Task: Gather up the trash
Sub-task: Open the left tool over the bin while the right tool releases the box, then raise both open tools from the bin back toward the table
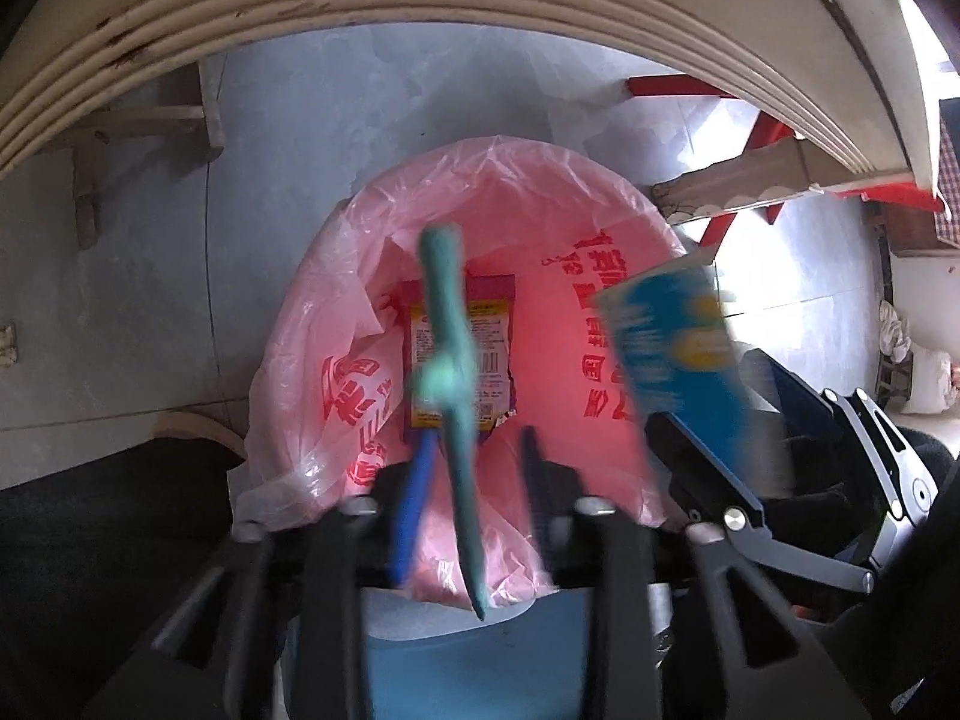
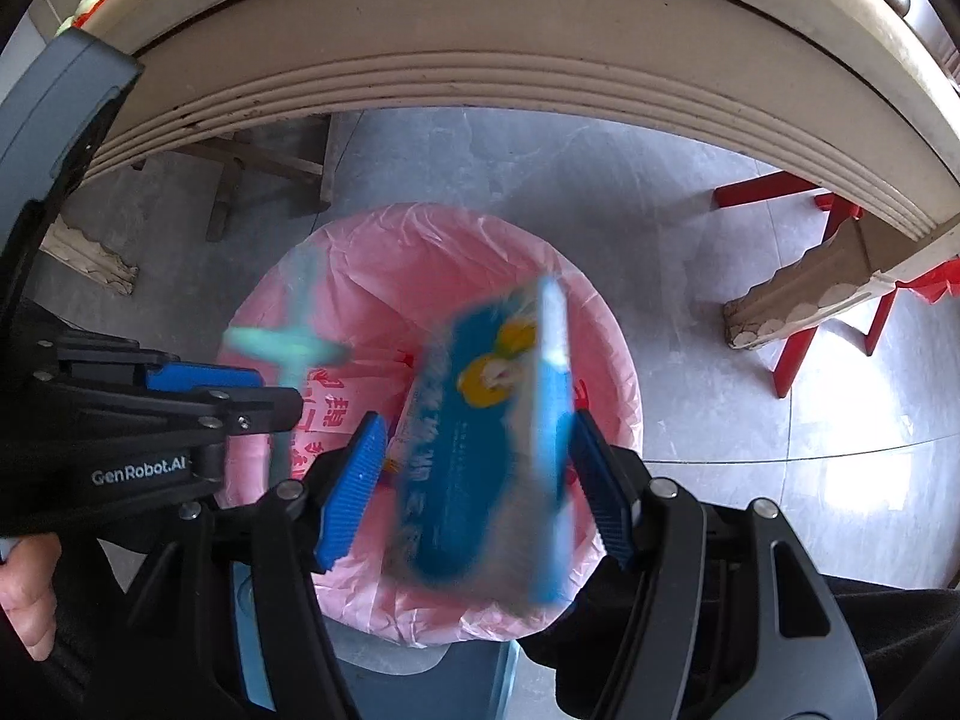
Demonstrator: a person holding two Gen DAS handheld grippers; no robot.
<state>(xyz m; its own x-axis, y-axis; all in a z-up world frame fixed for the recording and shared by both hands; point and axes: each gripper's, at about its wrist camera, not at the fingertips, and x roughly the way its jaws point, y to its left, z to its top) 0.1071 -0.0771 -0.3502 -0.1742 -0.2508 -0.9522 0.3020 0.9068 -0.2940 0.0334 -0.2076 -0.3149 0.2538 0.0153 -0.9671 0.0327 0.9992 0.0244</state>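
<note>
A bin lined with a pink plastic bag (image 1: 336,312) (image 2: 432,252) stands on the floor below both grippers. A snack wrapper (image 1: 492,354) lies inside it. My left gripper (image 1: 474,456) is open over the bin; a blurred teal stick-shaped piece (image 1: 447,324) (image 2: 288,348) hangs between its fingers, apart from both pads. My right gripper (image 2: 474,480) is open over the bin; a blurred blue packet (image 2: 480,456) (image 1: 672,348) is between its fingers, touching neither pad clearly.
A round cream table edge (image 1: 360,18) (image 2: 480,78) arches above the bin. Red stool legs (image 2: 798,336) and a carved table foot (image 2: 792,300) stand to the right. A wooden table foot (image 1: 90,138) is at the left on the grey tiled floor.
</note>
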